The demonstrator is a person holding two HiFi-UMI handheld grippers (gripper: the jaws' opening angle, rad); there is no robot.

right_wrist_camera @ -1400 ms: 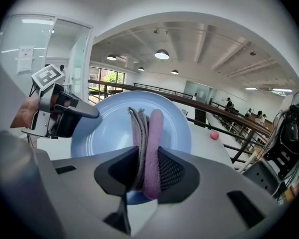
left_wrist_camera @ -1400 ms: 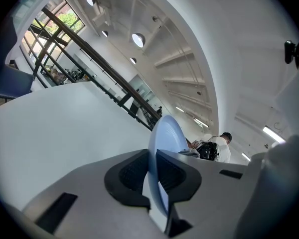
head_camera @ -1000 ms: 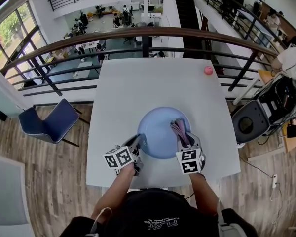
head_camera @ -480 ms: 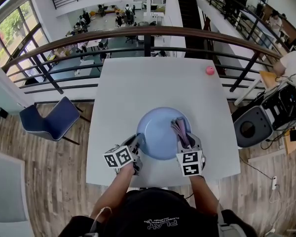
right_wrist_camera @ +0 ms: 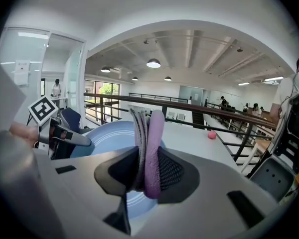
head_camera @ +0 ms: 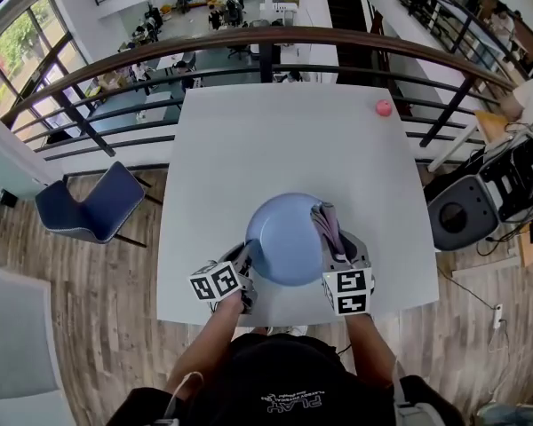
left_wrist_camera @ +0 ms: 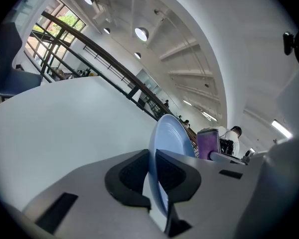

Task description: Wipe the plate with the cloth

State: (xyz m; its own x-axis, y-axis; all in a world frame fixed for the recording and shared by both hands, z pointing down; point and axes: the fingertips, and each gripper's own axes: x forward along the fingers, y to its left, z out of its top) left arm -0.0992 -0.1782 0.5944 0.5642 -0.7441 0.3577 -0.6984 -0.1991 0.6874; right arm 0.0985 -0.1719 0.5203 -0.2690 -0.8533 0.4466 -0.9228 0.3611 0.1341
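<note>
Left gripper (head_camera: 248,254) and right gripper (head_camera: 334,241) grey, with black-and-white marker cubes (head_camera: 215,282); shirt (head_camera: 289,389) black, white-lettered.

Past the plate (head_camera: 284,238), the worktop (head_camera: 275,131) lies open from 9 through 3 o'clock, save what looks like a small pink ball (head_camera: 384,107) far off at 1 o'clock. A railing (head_camera: 249,41) bars the far edge. The left gripper (head_camera: 247,257) at 7 and the right gripper (head_camera: 338,248) at 4 o'clock crowd the near rim.

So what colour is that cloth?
The folded cloth is purple and grey, clearest in the right gripper view.
</note>
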